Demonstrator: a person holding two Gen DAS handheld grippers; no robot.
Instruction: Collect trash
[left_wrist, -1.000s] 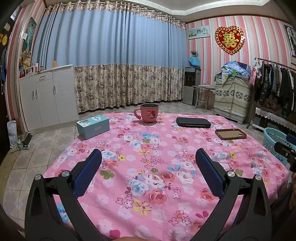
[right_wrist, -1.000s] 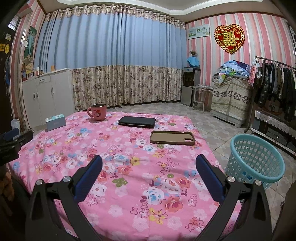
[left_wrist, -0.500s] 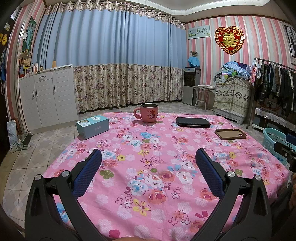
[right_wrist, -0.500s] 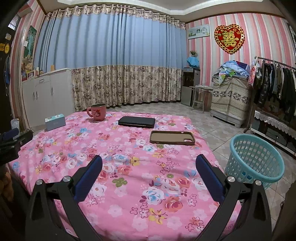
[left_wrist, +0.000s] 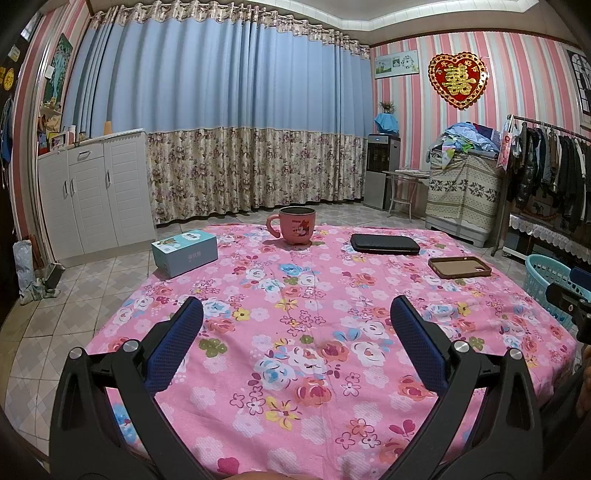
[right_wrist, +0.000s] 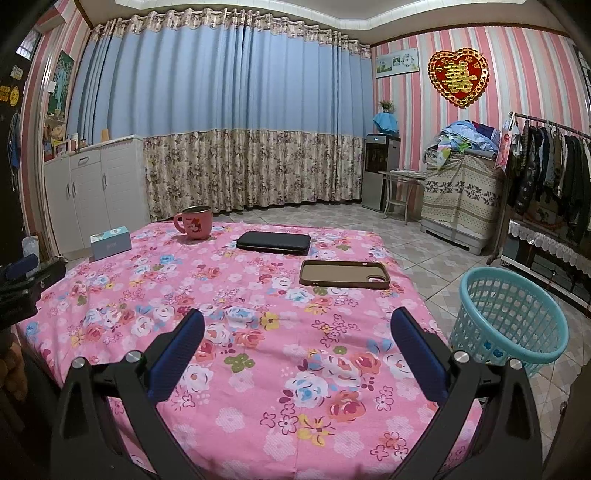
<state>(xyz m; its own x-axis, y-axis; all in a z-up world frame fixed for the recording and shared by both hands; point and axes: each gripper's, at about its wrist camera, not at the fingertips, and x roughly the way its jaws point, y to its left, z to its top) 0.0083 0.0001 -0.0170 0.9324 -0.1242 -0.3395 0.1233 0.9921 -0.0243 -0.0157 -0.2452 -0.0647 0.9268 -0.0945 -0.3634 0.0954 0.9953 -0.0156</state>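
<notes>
Both grippers are hovering over the near edge of the flowered counter (left_wrist: 295, 332). The left gripper (left_wrist: 295, 332) and the right gripper (right_wrist: 297, 339) are each spreading their jaws wide and holding nothing.

No obvious trash is showing on the counter. A pink mug (left_wrist: 296, 225) at 12 o'clock, a tissue box (left_wrist: 184, 252) at 10 o'clock, a black case (left_wrist: 385, 243) and a phone case (right_wrist: 344, 273) are sitting there, well apart.

The likely risk is judging one of these as rubbish, or nudging the mug while reaching past it.

The right view is showing the whole teal basket (right_wrist: 511, 325) on the floor at 3 o'clock; the left view is catching only its rim.
</notes>
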